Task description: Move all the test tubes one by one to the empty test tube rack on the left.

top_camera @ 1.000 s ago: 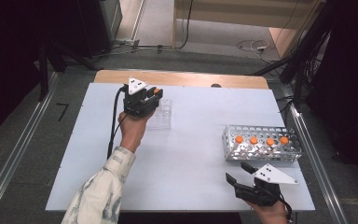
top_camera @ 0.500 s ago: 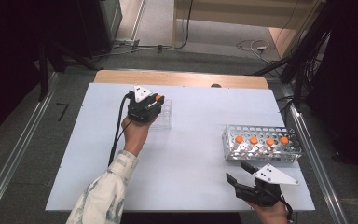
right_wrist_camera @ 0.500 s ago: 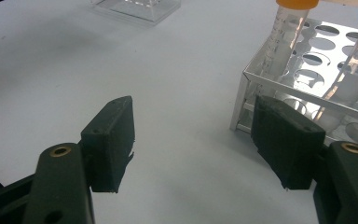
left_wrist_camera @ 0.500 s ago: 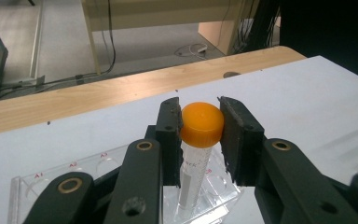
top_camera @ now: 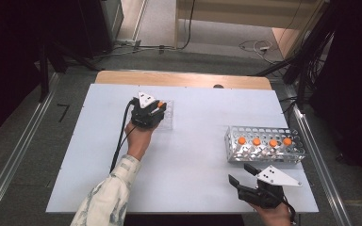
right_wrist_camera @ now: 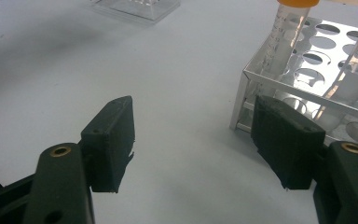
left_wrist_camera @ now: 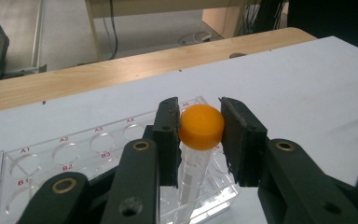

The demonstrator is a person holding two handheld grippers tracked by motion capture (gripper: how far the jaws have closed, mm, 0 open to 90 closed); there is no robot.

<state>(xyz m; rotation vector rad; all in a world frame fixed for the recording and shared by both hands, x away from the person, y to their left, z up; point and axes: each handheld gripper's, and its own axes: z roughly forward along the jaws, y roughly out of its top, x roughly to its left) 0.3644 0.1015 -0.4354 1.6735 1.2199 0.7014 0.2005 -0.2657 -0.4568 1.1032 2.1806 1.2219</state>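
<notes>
1. The clear plastic tube rack [left_wrist_camera: 74, 154] carries red well labels: A1, A2, A3 and A4 along its far row, B1, B2 and B3 along the next. The tube's faint printed scale is too blurred to read.
2. In the high view the person's left forearm, in a pale patterned sleeve [top_camera: 106, 200], reaches up and forward over the white table [top_camera: 198, 183] to the clear rack [top_camera: 166, 114] near the table's far left. The left hand [top_camera: 139, 136] grips the left gripper [top_camera: 147, 113] from behind, with its black cable trailing back along the arm.
3. The left gripper [left_wrist_camera: 199, 135] is pinching an orange-capped centrifuge tube [left_wrist_camera: 199, 140]. Both pads press the sides of the orange cap, and the tube stands upright at the right end of the clear rack, with its lower part down among the wells.
4. The right hand [top_camera: 273, 214] sits at the table's near right edge. It holds the right gripper [top_camera: 245, 176] just in front of the metal wire rack [top_camera: 264, 146].
5. The right gripper [right_wrist_camera: 193, 135] is spread wide with nothing between its pads. It hovers over bare table beside the wire rack's near corner [right_wrist_camera: 279, 84].
6. Four orange-capped tubes [top_camera: 263, 142] stand in a row in the wire rack.
</notes>
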